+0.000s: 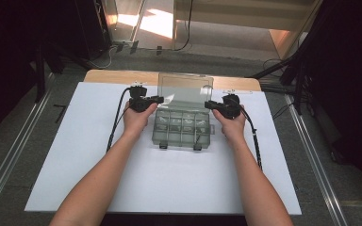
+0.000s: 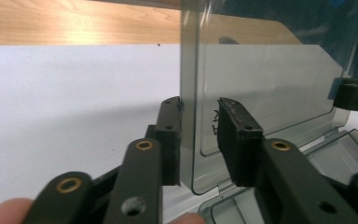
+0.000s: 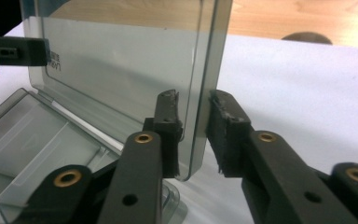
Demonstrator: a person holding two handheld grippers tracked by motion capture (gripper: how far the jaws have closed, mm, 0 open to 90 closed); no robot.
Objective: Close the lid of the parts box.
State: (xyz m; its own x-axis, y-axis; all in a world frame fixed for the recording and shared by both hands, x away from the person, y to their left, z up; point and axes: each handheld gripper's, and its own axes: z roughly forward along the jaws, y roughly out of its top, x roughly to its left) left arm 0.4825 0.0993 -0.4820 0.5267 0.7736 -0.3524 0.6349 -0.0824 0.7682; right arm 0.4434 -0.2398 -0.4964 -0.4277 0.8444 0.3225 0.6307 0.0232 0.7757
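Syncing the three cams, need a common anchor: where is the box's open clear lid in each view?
High view: lid stands upright at centre top, behind the compartment tray, between the two grippers.
Left gripper view: lid at centre right, its side edge between the left gripper jaws.
Right gripper view: lid at upper left, its edge between the right gripper jaws.
Shared landmark: wooden table strip behind the lid.
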